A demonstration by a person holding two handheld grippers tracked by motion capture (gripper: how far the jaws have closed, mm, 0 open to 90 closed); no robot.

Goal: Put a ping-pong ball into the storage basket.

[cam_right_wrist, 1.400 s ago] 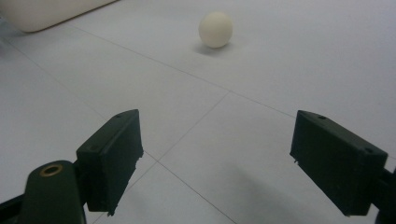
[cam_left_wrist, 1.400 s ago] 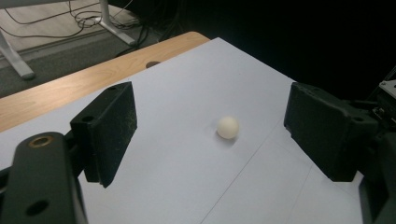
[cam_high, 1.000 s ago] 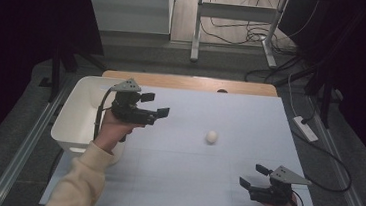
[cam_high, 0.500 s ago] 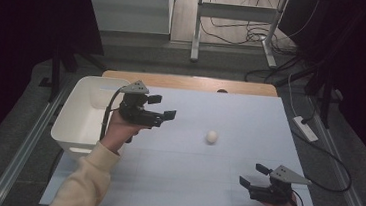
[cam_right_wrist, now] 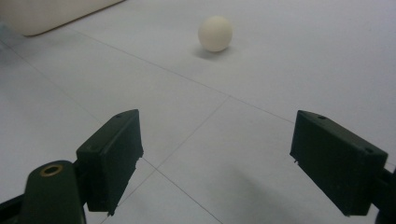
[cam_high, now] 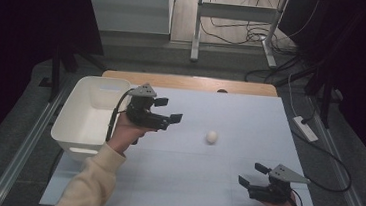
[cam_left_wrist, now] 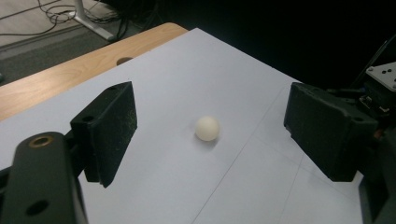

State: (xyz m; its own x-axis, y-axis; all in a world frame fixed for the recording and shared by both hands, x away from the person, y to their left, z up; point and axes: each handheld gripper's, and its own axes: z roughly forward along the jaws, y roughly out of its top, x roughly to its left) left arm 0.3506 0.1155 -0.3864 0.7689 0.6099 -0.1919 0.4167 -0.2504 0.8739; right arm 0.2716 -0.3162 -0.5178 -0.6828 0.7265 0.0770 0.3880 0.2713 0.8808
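White tabletop (cam_high: 174, 182) in dark room carries ball (cam_high: 211, 136); both tools (cam_high: 169, 110) (cam_high: 251, 174) gape empty.

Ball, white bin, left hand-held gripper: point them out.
ball (cam_high: 211, 136), high view, its top
white bin (cam_high: 77, 98), high view, left rim
left hand-held gripper (cam_high: 168, 110), high view, between its open jaws

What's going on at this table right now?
A person holds a gripper in each hand over a white-covered table. The left gripper, jaws open and empty, is held above the table beside a white bin and points toward a small white ball that lies alone on the sheet; nothing touches the ball. The right gripper, also open and empty, rests low near the front right corner, aimed roughly at the ball. The ball looks like the likely target, not yet grasped.
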